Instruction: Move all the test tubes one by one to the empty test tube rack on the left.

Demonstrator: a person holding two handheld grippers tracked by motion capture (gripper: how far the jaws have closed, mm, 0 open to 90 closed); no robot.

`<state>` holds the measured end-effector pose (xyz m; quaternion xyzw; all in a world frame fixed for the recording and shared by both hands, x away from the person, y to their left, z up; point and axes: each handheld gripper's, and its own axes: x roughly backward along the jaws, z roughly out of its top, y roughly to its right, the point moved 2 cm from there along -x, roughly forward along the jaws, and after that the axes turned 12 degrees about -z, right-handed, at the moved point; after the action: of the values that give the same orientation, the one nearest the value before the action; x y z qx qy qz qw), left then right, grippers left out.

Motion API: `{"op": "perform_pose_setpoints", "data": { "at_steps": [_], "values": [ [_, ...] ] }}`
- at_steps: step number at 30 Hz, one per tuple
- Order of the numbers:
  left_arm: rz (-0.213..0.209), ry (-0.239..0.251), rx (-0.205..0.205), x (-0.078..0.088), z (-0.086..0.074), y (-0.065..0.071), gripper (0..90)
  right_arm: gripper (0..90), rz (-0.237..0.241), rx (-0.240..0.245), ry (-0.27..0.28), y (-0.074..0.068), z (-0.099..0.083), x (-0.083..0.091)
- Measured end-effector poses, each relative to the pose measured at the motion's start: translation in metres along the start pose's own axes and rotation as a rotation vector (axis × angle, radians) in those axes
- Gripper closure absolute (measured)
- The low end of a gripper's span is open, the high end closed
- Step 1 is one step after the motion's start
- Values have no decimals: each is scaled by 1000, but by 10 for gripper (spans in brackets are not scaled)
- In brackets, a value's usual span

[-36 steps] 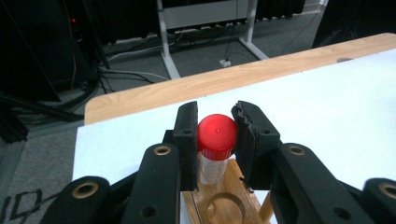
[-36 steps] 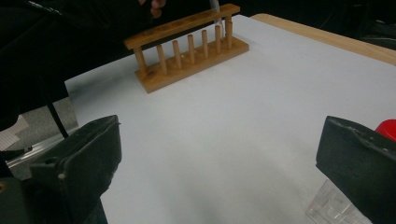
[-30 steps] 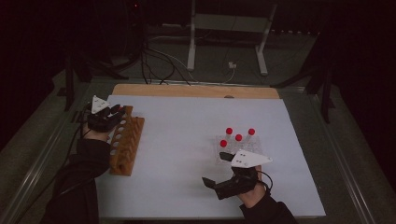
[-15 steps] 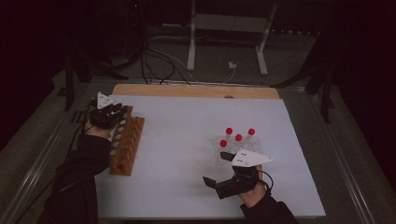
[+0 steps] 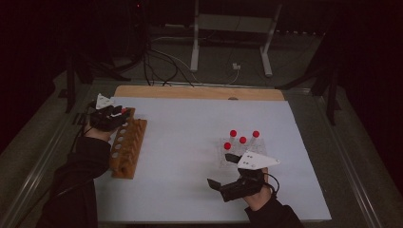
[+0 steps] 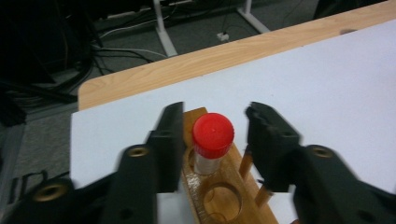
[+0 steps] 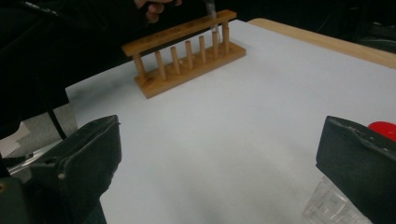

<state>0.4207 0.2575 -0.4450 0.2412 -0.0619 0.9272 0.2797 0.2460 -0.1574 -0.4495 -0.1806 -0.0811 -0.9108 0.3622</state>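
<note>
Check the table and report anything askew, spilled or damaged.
Nothing stands out. The wooden rack lies flat on the table, with one red-capped tube upright in its end hole between the left gripper's just-opened jaws. Four more tubes stand upright in a cluster by the open right gripper. No spill shows.

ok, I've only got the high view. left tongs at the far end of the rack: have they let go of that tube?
Observer: Yes. In the left gripper view the left tongs have just been opening, and there is a gap on each side of the tube.
Operator: seated?
Observer: It stands upright in the end hole of the rack. The next hole is empty.
Operator: right tongs?
Observer: In the right gripper view the right tongs are wide open with nothing between them.
</note>
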Motion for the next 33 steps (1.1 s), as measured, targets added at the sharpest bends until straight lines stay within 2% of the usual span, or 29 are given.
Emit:
{"op": "perform_pose_setpoints", "data": {
  "at_steps": [1,5,8,11,15,21,25,27,32,33],
  "values": [
    [-17,13,14,2,1,0,528,2,-2,-2,2,1,0,1],
    [-12,27,44,10,3,1,325,1,-13,-8,13,4,2,3],
    [-25,37,63,17,5,3,188,1,-18,-12,21,7,4,7],
    [-68,51,75,25,6,8,104,1,-32,-14,33,12,6,11],
    [-141,75,52,36,5,22,27,1,-67,-15,37,21,10,18],
    [-243,125,1,52,3,49,23,2,-163,-16,51,40,12,29],
    [-311,132,-23,57,-2,71,23,2,-215,-27,42,51,10,32],
    [-344,143,-40,60,-6,82,23,2,-233,-33,38,54,7,30],
    [-430,162,-71,63,-17,109,23,6,-234,-56,5,58,1,22],
    [-442,165,-80,63,-20,114,23,56,-236,-61,0,58,-1,20]
  ]
}}
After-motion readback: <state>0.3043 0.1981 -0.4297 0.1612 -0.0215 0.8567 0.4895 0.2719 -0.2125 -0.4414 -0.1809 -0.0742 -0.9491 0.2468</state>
